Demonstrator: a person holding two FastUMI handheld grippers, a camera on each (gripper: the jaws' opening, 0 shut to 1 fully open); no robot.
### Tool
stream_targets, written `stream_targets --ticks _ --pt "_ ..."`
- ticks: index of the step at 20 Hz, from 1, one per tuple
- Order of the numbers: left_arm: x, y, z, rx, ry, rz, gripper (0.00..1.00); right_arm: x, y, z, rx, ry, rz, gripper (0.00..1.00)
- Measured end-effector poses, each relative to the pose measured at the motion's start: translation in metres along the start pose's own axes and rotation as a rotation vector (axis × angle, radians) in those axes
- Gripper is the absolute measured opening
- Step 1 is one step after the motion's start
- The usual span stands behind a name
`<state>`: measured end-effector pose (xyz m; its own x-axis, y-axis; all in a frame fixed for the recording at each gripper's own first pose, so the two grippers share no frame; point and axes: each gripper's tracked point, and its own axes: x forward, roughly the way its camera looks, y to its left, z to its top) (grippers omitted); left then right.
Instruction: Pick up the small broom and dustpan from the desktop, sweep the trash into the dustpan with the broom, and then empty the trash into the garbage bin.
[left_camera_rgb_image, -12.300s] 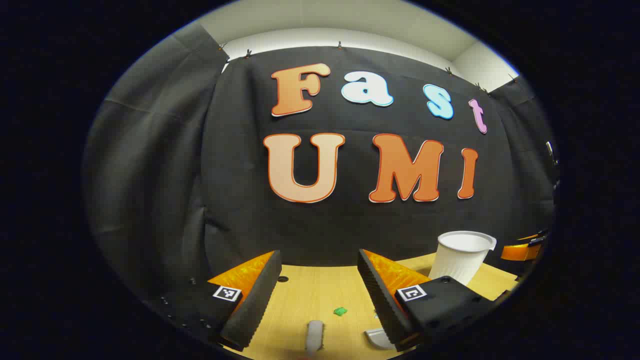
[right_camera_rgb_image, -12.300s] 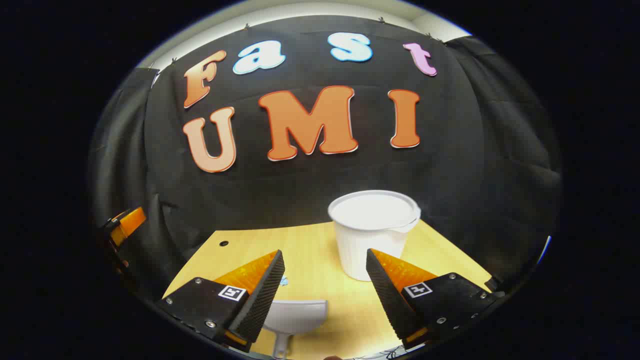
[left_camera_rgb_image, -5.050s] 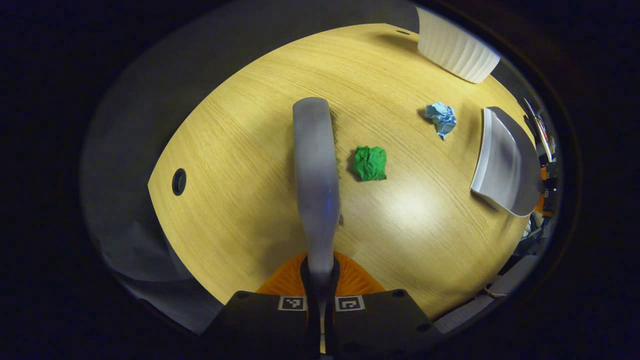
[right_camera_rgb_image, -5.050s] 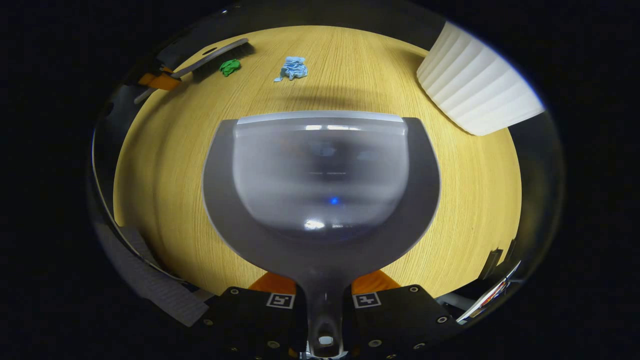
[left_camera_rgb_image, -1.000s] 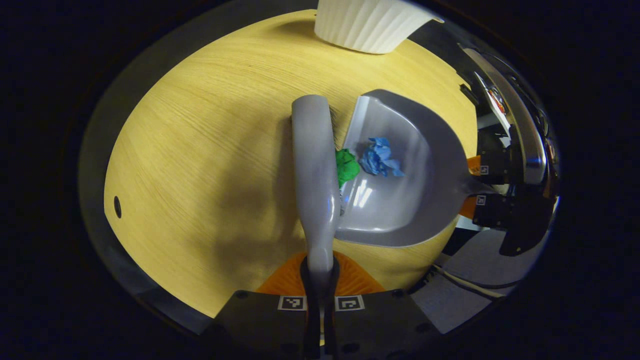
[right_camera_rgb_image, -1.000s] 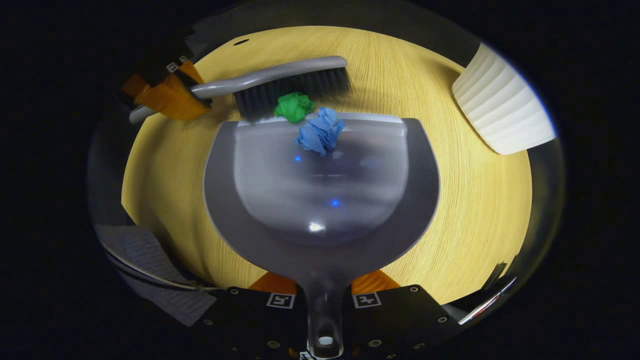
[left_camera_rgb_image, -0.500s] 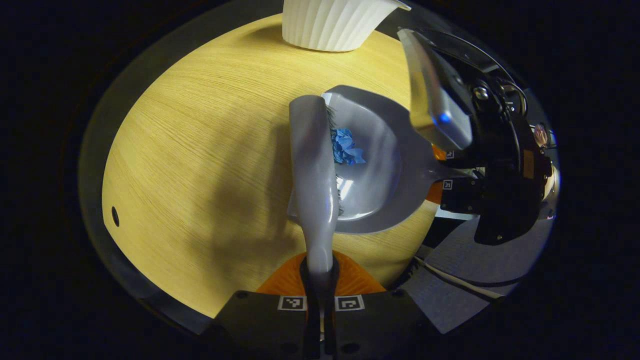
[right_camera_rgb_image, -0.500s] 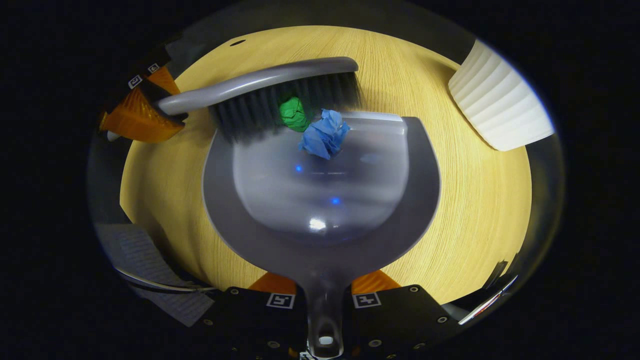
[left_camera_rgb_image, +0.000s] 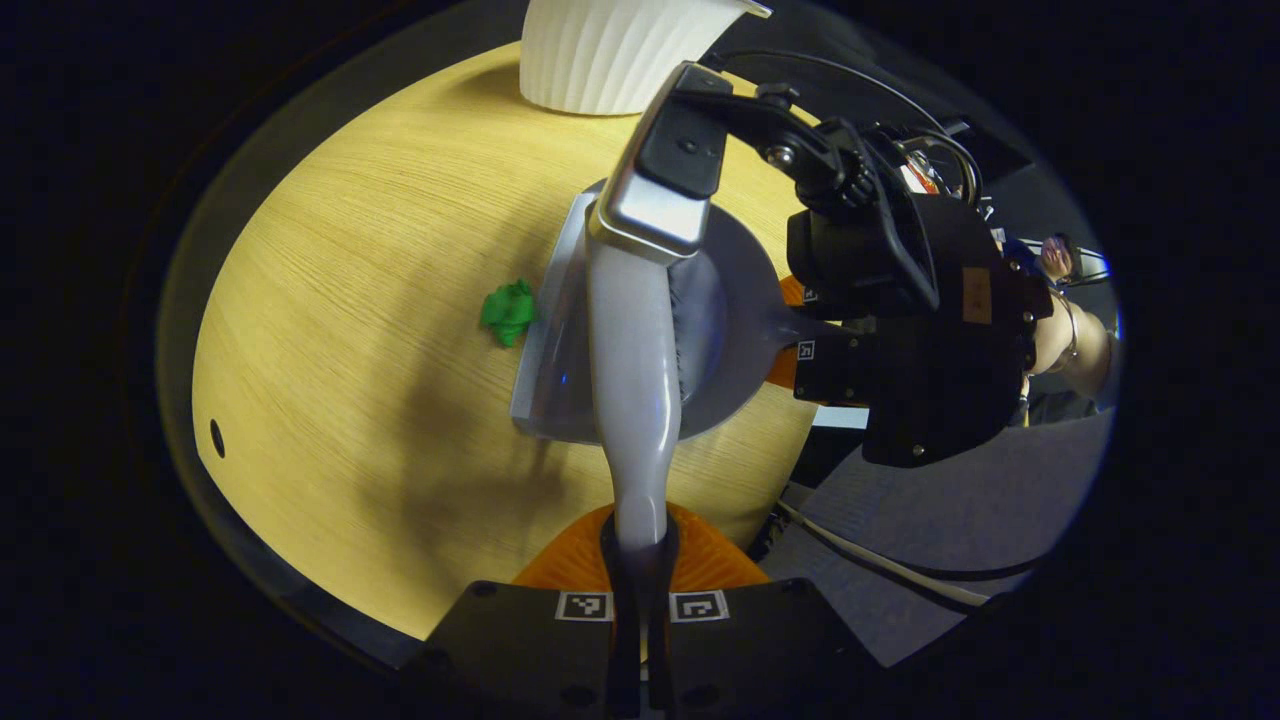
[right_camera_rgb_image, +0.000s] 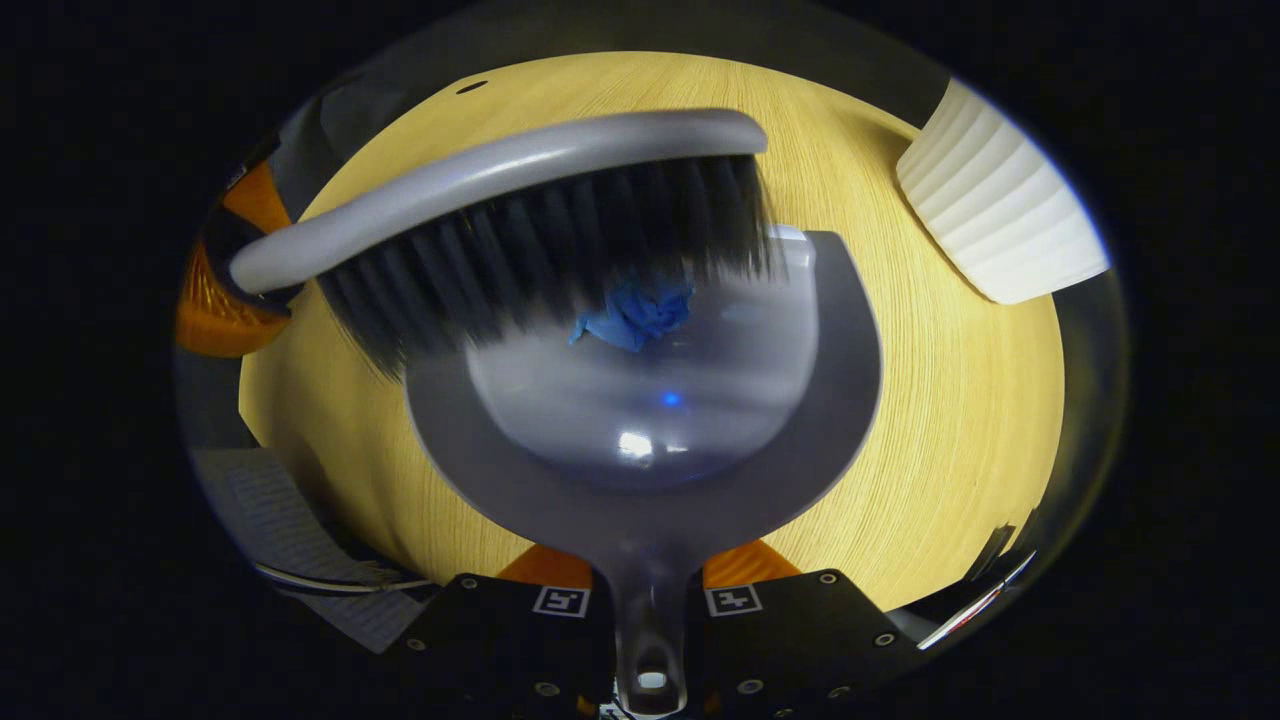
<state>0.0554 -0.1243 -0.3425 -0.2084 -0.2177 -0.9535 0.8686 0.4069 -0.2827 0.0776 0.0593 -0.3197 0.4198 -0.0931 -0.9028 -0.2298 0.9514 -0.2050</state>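
With the left gripper (left_camera_rgb_image: 640, 560) clenched on the grey plastic broom (left_camera_rgb_image: 632, 370) and the right gripper (right_camera_rgb_image: 648, 600) clamping the grey dustpan (right_camera_rgb_image: 640, 420) holding blue paper (right_camera_rgb_image: 632, 312), the green paper wad (left_camera_rgb_image: 509, 311) lies on the wooden desktop (left_camera_rgb_image: 350, 330) just outside the pan's lip, on the broom's far side.

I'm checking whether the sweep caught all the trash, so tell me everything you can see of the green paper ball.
The green paper ball is a small crumpled wad, bright green and creased like crushed paper. It lies on the wooden desktop just outside the front lip of the grey dustpan, close against it, not inside the pan. The broom is above the pan and not touching it.
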Motion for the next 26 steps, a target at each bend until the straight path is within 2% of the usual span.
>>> stream_targets --ticks 8,13,16,21,26 --pt "-0.028 0.005 -0.044 -0.070 -0.038 0.033 0.06 -0.001 -0.001 0.011 0.036 -0.025 -0.006 0.28" --pt "-0.044 0.009 -0.070 -0.180 -0.112 0.058 0.07 0.001 -0.002 0.015 0.041 -0.035 -0.006 0.27" --pt "-0.045 0.036 -0.078 -0.255 -0.129 0.098 0.07 -0.001 -0.003 0.015 0.025 -0.017 -0.011 0.28" --pt "-0.026 0.089 -0.057 -0.284 -0.113 0.139 0.07 -0.002 -0.002 0.016 0.032 -0.003 -0.010 0.27" --pt "-0.006 0.138 -0.010 -0.237 -0.079 0.207 0.07 -0.004 -0.001 0.017 0.035 0.006 -0.015 0.28"
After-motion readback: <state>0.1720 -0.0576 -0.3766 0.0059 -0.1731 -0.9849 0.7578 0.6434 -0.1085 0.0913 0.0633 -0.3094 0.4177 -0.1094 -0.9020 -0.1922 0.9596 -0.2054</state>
